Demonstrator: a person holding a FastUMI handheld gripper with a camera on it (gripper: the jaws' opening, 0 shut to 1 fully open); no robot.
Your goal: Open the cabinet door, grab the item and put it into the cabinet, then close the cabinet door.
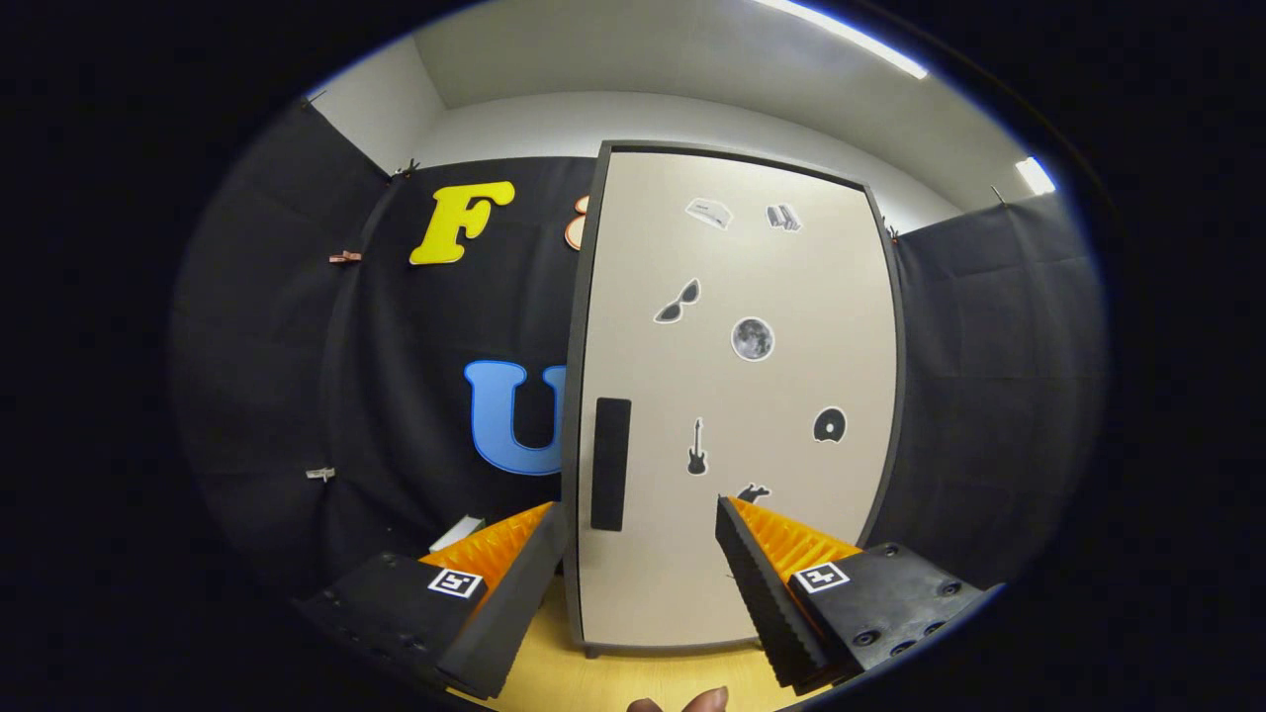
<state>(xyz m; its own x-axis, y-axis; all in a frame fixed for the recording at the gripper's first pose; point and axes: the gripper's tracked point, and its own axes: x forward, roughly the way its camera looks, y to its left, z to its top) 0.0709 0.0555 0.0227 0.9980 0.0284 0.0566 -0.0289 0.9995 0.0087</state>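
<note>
A tall beige cabinet (737, 396) with a dark frame stands on the wooden table, straight ahead of my fingers. Its door is shut and carries several small stickers. A black vertical handle (610, 463) sits near the door's left edge, just beyond and between my fingertips, closer to the left one. My gripper (641, 514) is open, with nothing between its fingers, and is a short way in front of the door. A small white item (457, 532) lies on the table left of the cabinet, partly hidden behind my left finger.
The wooden table (603, 677) runs under the cabinet toward me. Black cloth walls close the booth to the left, behind and right. Fingertips of a person's hand (682, 703) show at the near table edge.
</note>
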